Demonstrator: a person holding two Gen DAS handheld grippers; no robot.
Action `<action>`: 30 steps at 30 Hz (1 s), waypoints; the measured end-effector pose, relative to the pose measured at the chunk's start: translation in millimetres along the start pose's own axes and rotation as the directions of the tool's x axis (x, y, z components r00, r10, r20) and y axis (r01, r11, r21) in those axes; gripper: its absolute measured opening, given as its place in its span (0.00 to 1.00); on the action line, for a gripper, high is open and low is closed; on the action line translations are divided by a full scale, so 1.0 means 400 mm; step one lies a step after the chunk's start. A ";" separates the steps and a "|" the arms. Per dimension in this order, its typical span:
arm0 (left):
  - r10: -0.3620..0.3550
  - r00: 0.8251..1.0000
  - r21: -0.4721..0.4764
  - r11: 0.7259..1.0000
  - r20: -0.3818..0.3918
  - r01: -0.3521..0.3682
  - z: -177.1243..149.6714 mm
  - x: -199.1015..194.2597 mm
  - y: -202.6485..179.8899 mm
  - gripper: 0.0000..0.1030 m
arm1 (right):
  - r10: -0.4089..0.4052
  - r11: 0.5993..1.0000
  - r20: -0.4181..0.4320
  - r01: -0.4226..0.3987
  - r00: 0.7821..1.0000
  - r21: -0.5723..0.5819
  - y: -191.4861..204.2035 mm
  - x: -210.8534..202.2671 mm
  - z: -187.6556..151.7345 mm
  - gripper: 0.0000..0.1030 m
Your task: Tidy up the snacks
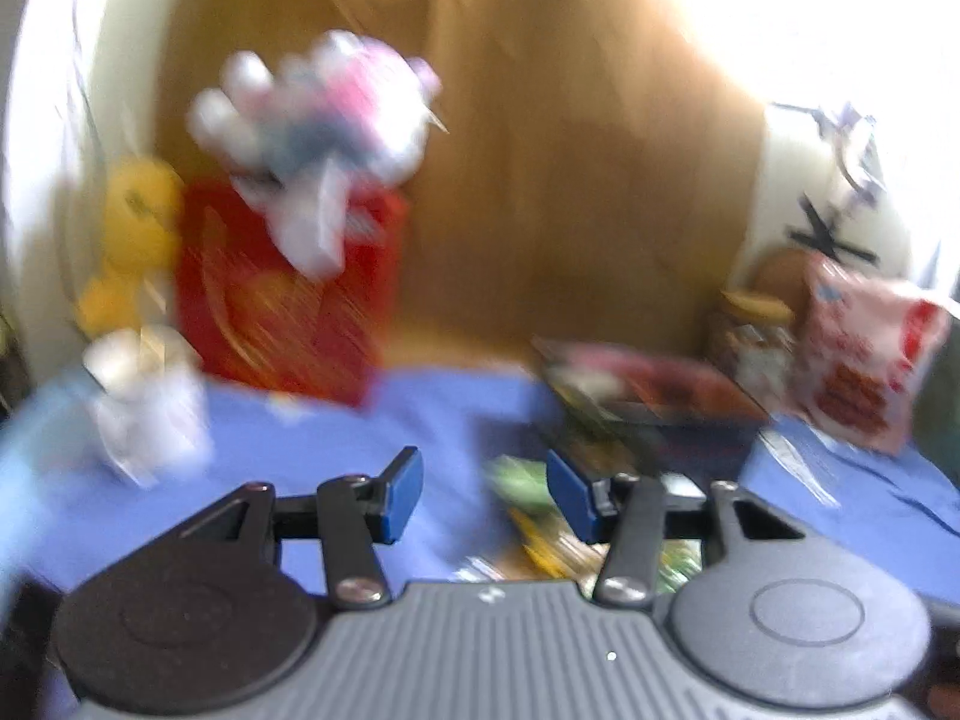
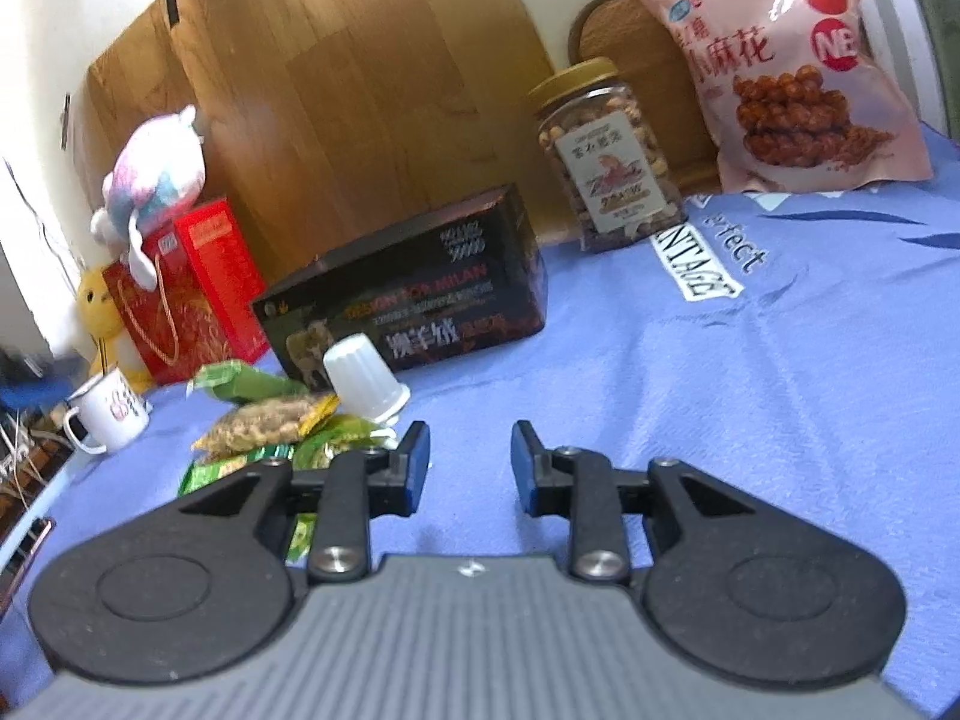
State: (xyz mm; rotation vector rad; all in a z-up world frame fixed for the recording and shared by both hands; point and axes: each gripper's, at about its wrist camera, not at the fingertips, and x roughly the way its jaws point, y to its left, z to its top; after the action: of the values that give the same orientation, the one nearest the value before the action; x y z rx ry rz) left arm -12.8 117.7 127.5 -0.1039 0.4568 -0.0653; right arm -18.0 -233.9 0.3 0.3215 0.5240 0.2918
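Observation:
A pile of small snack packets [image 2: 282, 426], green ones and a clear one of peanuts, lies on the blue cloth [image 2: 720, 390] just left of my right gripper [image 2: 470, 462]. That gripper is open, with only cloth between its blue pads. The left wrist view is blurred by motion. There my left gripper [image 1: 483, 498] hovers open above the cloth, and the green and yellow packets [image 1: 522, 483] lie beyond and under its right finger, not clamped. At the back stand a nut jar [image 2: 606, 162] and a pink snack bag [image 2: 786, 78].
A dark box [image 2: 414, 300] lies mid-table with a white ribbed cap [image 2: 363, 378] in front. A red gift bag [image 2: 186, 294] topped by a plush toy [image 2: 156, 174], a yellow plush [image 2: 99, 306] and a mug [image 2: 111, 414] stand left. A wooden board [image 2: 360, 90] leans behind.

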 end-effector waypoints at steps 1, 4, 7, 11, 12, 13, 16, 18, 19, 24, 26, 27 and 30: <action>0.043 0.999 0.020 0.999 0.025 -0.043 0.056 -0.026 0.027 0.45 | 0.002 1.000 0.001 -0.002 1.000 -0.004 0.002 -0.001 -0.001 0.31; 0.204 0.958 0.079 0.971 0.203 -0.224 0.290 -0.170 0.101 0.45 | 0.002 1.000 0.015 -0.002 1.000 0.014 -0.007 -0.010 -0.003 0.32; 0.401 0.824 -0.001 0.899 0.401 -0.438 0.514 -0.360 0.169 0.49 | -0.006 1.000 0.015 0.006 1.000 0.029 -0.013 -0.010 -0.002 0.32; 0.477 0.777 -0.082 0.868 0.410 -0.490 0.650 -0.485 0.241 0.49 | -0.014 1.000 -0.006 0.014 1.000 0.004 -0.004 0.000 -0.001 0.32; 0.479 0.781 -0.087 0.869 0.402 -0.488 0.650 -0.488 0.250 0.49 | -0.011 1.000 -0.008 0.011 1.000 0.003 -0.006 0.001 -0.001 0.32; 0.469 0.791 -0.081 0.874 0.393 -0.478 0.637 -0.481 0.255 0.49 | -0.005 1.000 -0.013 0.005 1.000 0.003 -0.007 0.002 -0.001 0.32; 0.403 0.851 -0.043 0.909 0.337 -0.414 0.549 -0.415 0.259 0.50 | 0.025 1.000 -0.040 -0.025 0.999 0.000 -0.009 0.008 0.000 0.32; 0.307 0.923 -0.004 0.949 0.231 -0.315 0.460 -0.315 0.245 0.50 | 0.015 1.000 -0.056 -0.015 0.998 -0.005 -0.004 0.009 -0.001 0.32; 0.249 0.952 0.018 0.967 0.176 -0.256 0.413 -0.264 0.232 0.50 | 0.012 1.000 -0.060 -0.013 0.998 -0.013 0.000 0.008 -0.002 0.33; -0.071 0.995 0.058 0.995 -0.064 0.075 0.156 -0.042 0.113 0.50 | -0.020 0.997 -0.053 0.016 0.998 -0.070 0.027 -0.021 -0.023 0.33; -0.177 0.978 0.039 0.983 -0.109 0.182 0.072 0.014 0.067 0.50 | -0.033 0.996 -0.045 0.029 0.998 -0.080 0.030 -0.026 -0.030 0.34; -0.218 0.967 0.030 0.974 -0.130 0.224 0.035 0.043 0.045 0.50 | -0.040 0.996 -0.043 0.037 0.998 -0.075 0.027 -0.026 -0.029 0.34; -0.292 0.939 -0.022 0.956 -0.180 0.293 -0.029 0.122 -0.002 0.50 | -0.036 0.999 -0.041 0.035 0.999 -0.018 0.005 -0.026 -0.026 0.34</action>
State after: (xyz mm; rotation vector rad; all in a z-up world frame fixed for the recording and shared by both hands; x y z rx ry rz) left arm 25.8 111.8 95.8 -0.1616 0.6210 -0.3717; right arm -32.4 -233.5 -3.1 0.2894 0.5667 0.2687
